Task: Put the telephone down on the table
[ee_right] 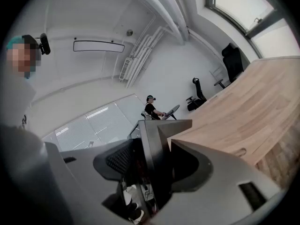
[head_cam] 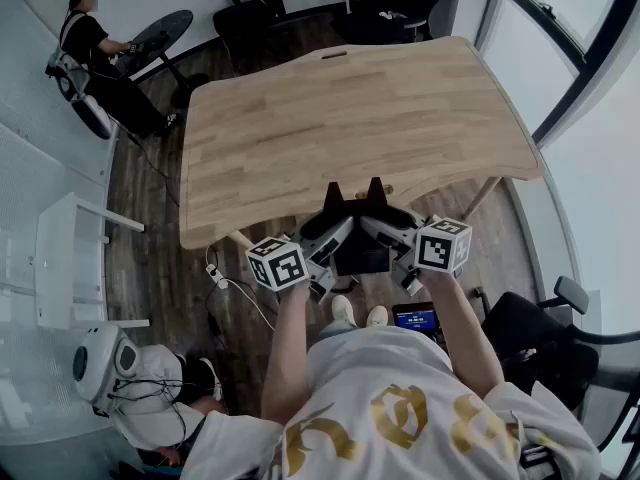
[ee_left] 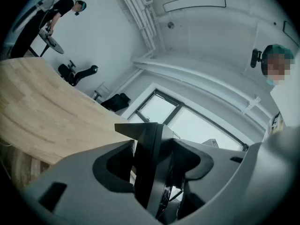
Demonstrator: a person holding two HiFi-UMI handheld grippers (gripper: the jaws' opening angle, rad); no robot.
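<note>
I hold a black telephone (head_cam: 360,252) between both grippers, in the air just before the near edge of the bare wooden table (head_cam: 350,118). My left gripper (head_cam: 333,232) is shut on its left side and my right gripper (head_cam: 390,228) on its right side. In the left gripper view the telephone (ee_left: 149,158) stands as a dark slab wedged between the grey jaws of the left gripper (ee_left: 152,175), with the tabletop (ee_left: 42,111) to the left. In the right gripper view the telephone (ee_right: 154,153) fills the gap of the right gripper (ee_right: 150,172), with the tabletop (ee_right: 243,111) to the right.
A person (head_cam: 95,43) sits at a small round table (head_cam: 160,33) at the back left. Office chairs (head_cam: 245,13) stand behind the table. A white rack (head_cam: 70,258) is at the left, a crouching person (head_cam: 140,383) at the lower left, and a lit device (head_cam: 415,318) on the floor.
</note>
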